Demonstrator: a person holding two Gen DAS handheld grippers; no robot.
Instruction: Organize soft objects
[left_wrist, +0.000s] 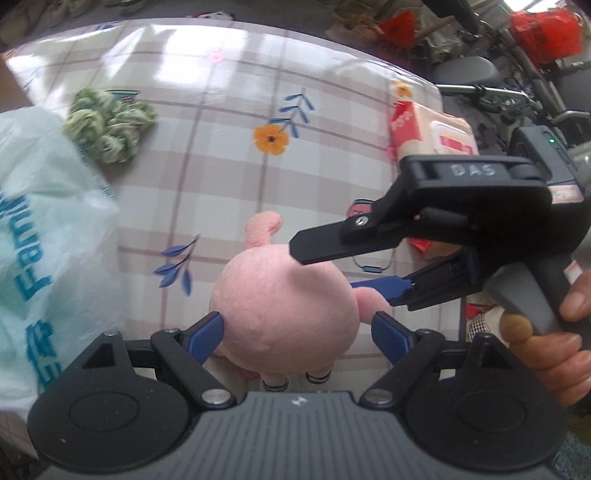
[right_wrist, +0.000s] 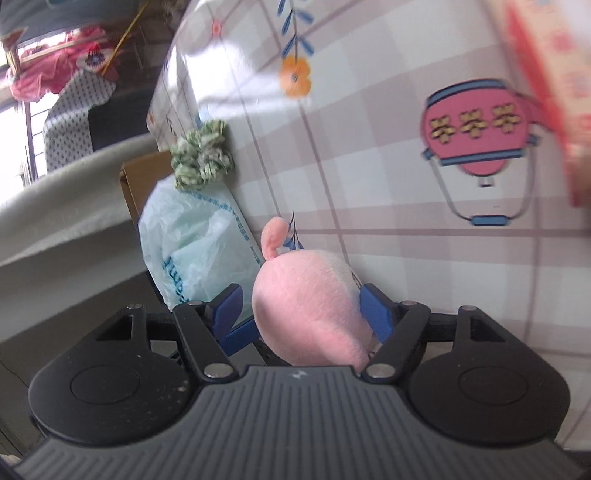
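Observation:
A pink plush toy (left_wrist: 284, 314) with a round body and one ear pointing away lies between the blue fingers of my left gripper (left_wrist: 297, 319). Its left pad brushes the plush and the right pad stands a little clear, so this gripper is open. My right gripper (left_wrist: 325, 267) comes in from the right, one finger over the plush and one beside its arm. In the right wrist view the plush (right_wrist: 306, 314) fills most of the right gripper (right_wrist: 301, 295). It leans on the right pad, with a gap at the left pad. A green knitted bundle (left_wrist: 107, 125) lies at the far left.
A pale green plastic bag (left_wrist: 44, 240) bulges at the left, in front of a cardboard box (right_wrist: 140, 184). A red and cream pack (left_wrist: 428, 133) sits at the table's right edge. The checked flowered tablecloth (left_wrist: 221, 166) covers the table. A person's hand (left_wrist: 554, 332) holds the right gripper's handle.

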